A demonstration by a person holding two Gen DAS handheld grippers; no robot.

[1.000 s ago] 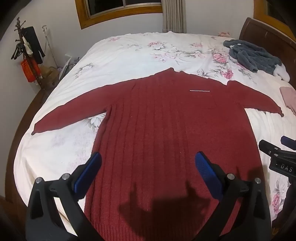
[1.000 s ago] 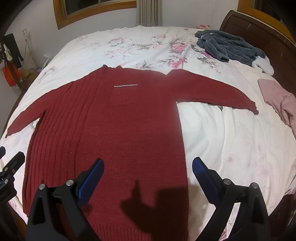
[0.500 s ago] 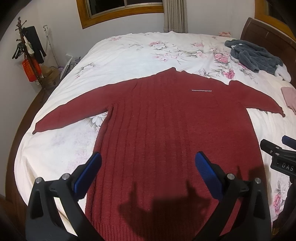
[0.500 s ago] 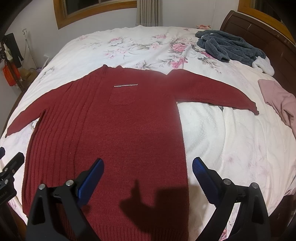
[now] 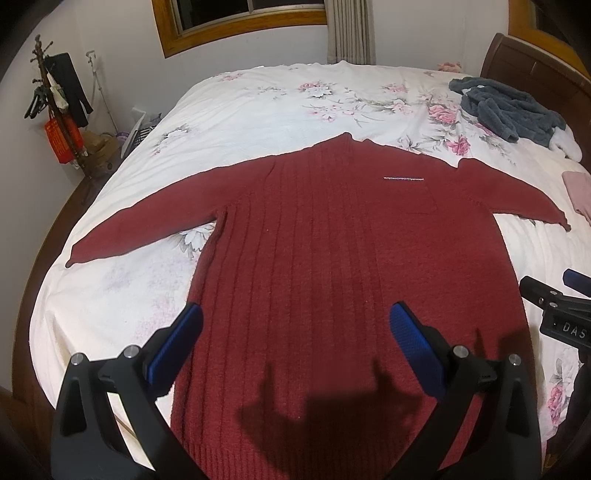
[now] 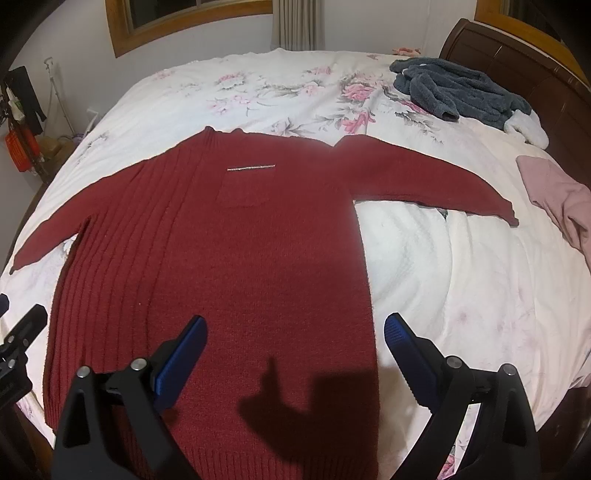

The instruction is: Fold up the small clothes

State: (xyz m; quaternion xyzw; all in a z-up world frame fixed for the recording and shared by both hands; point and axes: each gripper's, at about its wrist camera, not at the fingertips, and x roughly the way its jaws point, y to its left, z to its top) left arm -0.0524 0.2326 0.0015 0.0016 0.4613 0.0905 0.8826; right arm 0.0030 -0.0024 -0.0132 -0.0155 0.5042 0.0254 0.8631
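Across the bed (image 5: 258,96) lay the red sweater (image 5: 332,258), unfolded; both claws (image 5: 295,343) (image 6: 295,347) hung spread, empty; a sleeve likely needed pinching next.

Count: 1 red sweater (image 5: 332,266), laid flat on 1 bed (image 5: 258,96), w/ 2 sleeves out and 1 silver trim strip (image 5: 403,178) on the chest. 1 grey fleece garment (image 5: 509,110) near the headboard, 1 pink garment (image 6: 557,199) at the bed's right edge. 3 clothes total. 2 grippers: left (image 5: 295,350), right (image 6: 295,354), each w/ 2 blue fingers (image 5: 177,343), spread wide. 1 coat rack (image 5: 55,103), 1 window (image 5: 240,18), 1 curtain (image 5: 351,29).
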